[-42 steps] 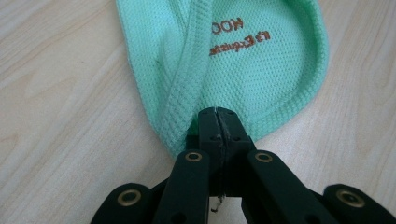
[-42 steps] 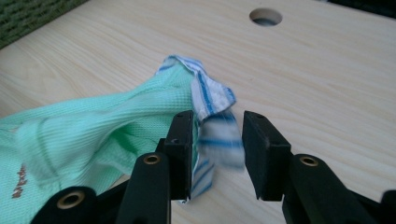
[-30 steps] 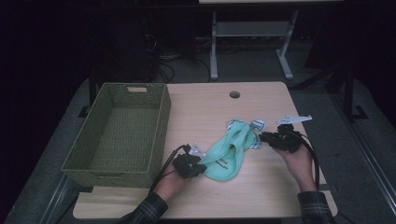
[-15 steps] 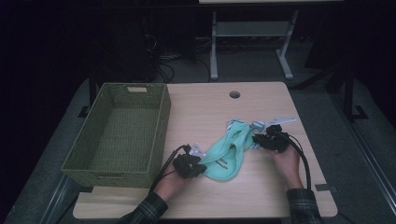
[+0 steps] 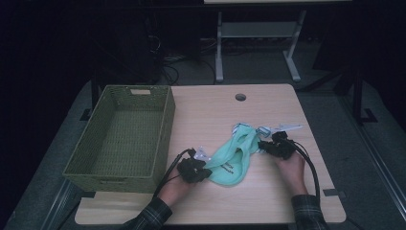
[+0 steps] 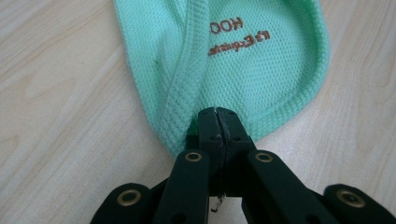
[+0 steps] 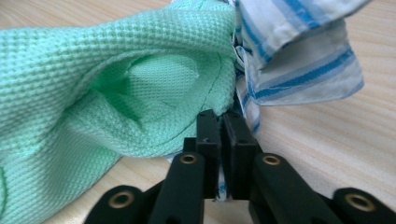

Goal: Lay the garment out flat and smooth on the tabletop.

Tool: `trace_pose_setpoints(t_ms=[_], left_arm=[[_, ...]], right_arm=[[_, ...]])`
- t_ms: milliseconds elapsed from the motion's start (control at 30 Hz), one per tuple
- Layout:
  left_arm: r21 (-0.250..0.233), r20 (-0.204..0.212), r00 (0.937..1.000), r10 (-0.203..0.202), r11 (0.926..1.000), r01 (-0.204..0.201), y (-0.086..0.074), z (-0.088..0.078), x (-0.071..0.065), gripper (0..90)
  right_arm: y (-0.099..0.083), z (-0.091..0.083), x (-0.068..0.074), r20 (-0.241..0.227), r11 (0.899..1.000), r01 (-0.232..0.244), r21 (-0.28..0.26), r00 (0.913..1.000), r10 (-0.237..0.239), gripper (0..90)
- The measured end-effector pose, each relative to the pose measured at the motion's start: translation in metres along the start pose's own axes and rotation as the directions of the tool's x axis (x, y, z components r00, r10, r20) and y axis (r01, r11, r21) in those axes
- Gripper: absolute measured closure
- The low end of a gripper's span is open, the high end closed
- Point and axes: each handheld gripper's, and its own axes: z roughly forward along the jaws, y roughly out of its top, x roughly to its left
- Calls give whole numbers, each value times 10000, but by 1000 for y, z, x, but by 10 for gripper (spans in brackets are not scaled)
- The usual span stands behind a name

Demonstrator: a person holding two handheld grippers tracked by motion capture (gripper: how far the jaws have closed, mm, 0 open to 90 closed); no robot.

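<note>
A green waffle cloth [image 5: 233, 160] lies on the wooden table [image 5: 268, 206], at four o'clock from the empty green basket [image 5: 81, 168]. The left gripper [image 6: 217, 114] is clamped shut on the cloth's hemmed edge at its eight o'clock end. The right gripper [image 7: 220, 122], whose jaws have just been closing, pinches the two o'clock end, where green fabric meets a blue-striped cloth [image 7: 299, 56]. The grasping step looks complete; next probably comes lifting both ends together toward the basket.
</note>
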Motion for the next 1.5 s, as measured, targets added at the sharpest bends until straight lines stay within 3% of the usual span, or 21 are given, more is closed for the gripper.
trace_pose_setpoints(t_ms=[233,467,700,767,900,1100,1333,1500], left_arm=[[18,-31,10000,15,10000,-15,0,0,0,889],[28,-50,10000,8,10000,-8,0,0,0,889],[-19,13,10000,-82,10000,82,0,0,0,882],[-72,238,9993,-273,9996,275,0,0,1,821],[-378,413,9988,-278,9989,294,4,-6,-2,742],[-868,-29,10000,-67,9962,64,16,-17,-3,667],[-928,-381,9991,187,9954,-221,37,-6,7,614],[-742,-305,9986,421,9963,-443,46,8,6,598]], right_arm=[[7,-17,0,310,9996,146,-222,9994,-139,875],[15,-36,-12,796,9959,861,-266,9933,-837,874],[0,-24,-22,541,9968,545,584,9969,-577,849],[-2,-25,-21,498,9978,542,369,9972,-561,801],[-2,-36,-18,499,9988,478,-44,9976,-475,761],[-4,-53,-7,174,9984,478,-306,9987,-473,760],[-15,-58,21,-427,9962,848,-179,9954,-855,789],[-22,-56,39,-968,9944,1047,-161,9897,-1058,862]])
